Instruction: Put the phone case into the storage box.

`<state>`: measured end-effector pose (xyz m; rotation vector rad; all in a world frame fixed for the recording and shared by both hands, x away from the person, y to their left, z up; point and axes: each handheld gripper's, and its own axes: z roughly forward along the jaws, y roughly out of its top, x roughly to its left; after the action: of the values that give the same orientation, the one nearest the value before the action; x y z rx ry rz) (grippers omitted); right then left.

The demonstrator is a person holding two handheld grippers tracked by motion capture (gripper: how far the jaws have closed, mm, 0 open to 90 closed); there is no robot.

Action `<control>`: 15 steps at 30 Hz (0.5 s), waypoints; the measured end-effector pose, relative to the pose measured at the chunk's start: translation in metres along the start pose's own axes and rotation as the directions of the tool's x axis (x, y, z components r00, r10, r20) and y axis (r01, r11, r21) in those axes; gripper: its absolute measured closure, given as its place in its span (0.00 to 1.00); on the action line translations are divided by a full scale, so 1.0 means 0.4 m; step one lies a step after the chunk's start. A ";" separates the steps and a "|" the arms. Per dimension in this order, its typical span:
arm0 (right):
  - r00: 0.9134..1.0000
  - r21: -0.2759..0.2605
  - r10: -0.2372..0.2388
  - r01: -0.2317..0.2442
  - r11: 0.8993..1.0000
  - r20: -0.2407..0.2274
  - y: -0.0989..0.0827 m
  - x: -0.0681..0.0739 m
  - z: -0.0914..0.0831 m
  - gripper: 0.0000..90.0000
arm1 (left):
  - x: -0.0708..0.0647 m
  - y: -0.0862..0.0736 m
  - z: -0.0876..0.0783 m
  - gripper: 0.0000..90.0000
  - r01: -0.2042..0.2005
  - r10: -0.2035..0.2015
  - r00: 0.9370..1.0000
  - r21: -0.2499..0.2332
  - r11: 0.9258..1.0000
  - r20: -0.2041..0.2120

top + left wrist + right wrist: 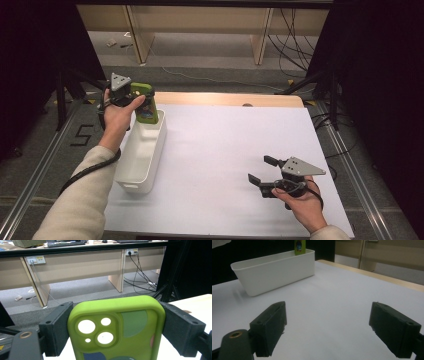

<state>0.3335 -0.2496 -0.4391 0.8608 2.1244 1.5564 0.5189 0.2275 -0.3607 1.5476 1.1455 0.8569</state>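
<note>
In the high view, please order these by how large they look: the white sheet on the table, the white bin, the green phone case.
1. White sheet
2. White bin
3. Green phone case, held upright in the left gripper over the bin's far end

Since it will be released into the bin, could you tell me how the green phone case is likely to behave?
The green phone case looks rubbery, so it probably grips well between the left gripper jaws. Empty, it is likely light and may flex. Standing upright in the white bin, it would probably tip over.
</note>
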 end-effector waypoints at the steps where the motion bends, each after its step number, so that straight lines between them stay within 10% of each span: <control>1: 1.000 0.001 0.000 0.000 1.000 0.000 0.000 0.000 0.000 0.17 | 0.000 0.000 0.000 0.18 0.000 0.000 1.000 0.000 1.000 0.000; 15: 1.000 0.004 -0.001 0.001 1.000 -0.002 -0.001 -0.001 0.001 0.17 | -0.006 0.000 0.014 0.18 -0.006 0.006 1.000 0.007 1.000 0.005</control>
<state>0.3337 -0.2496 -0.4396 0.8598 2.1293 1.5534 0.5233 0.2238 -0.3622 1.5592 1.1419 0.8530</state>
